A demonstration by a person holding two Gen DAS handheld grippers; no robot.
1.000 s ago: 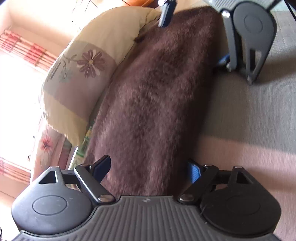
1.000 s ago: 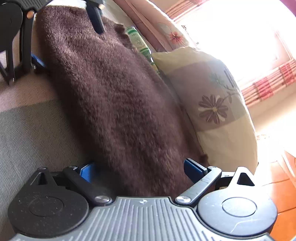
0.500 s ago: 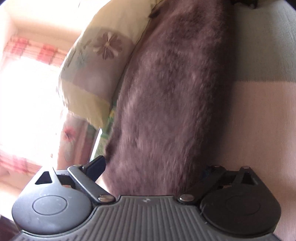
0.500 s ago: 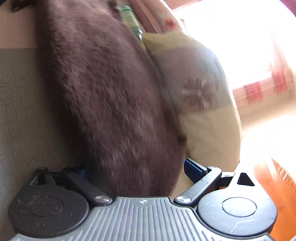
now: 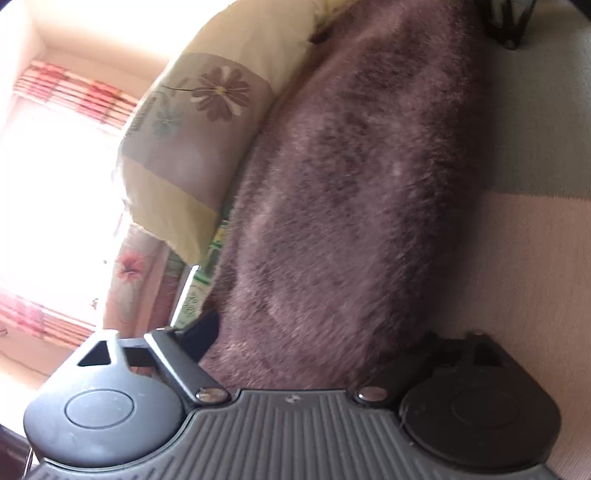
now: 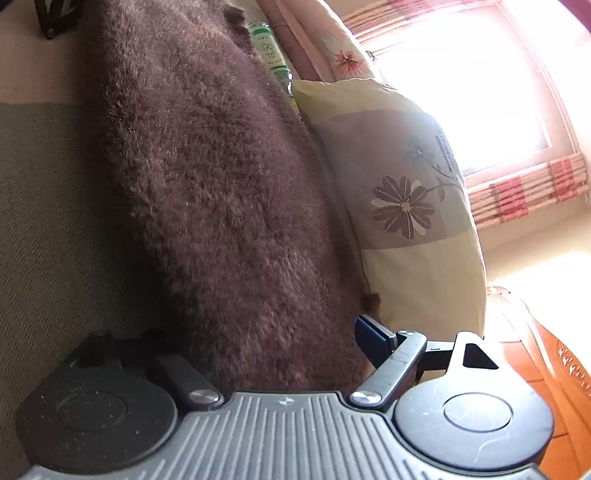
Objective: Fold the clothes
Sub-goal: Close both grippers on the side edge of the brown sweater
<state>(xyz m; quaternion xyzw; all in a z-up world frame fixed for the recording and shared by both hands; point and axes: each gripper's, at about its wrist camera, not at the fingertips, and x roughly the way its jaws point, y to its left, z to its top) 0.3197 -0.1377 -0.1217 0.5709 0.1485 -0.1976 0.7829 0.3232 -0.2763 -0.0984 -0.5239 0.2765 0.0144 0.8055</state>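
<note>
A dark brown fluffy garment (image 5: 354,192) lies as a long band on the grey-beige woven surface (image 5: 535,236); it also shows in the right wrist view (image 6: 207,192). My left gripper (image 5: 310,343) stands at one end of it, jaws spread wide on either side of the fabric, the right finger hidden in shadow. My right gripper (image 6: 258,343) stands at the other end, jaws likewise spread around the fabric, with the blue pad of one finger (image 6: 373,338) showing. Part of the right gripper (image 5: 509,22) shows at the top of the left wrist view.
A yellow cushion with a flower print (image 5: 199,140) leans against the garment's far side, also in the right wrist view (image 6: 406,192). A second floral cushion (image 6: 340,48) and a green printed pack (image 6: 269,51) lie behind it. A wooden cabinet (image 6: 554,369) and a bright window (image 6: 461,74) stand beyond.
Both grippers have drawn apart along the garment, so each has nearly left the other's view. The garment now fills more of each frame between the spread jaws.
</note>
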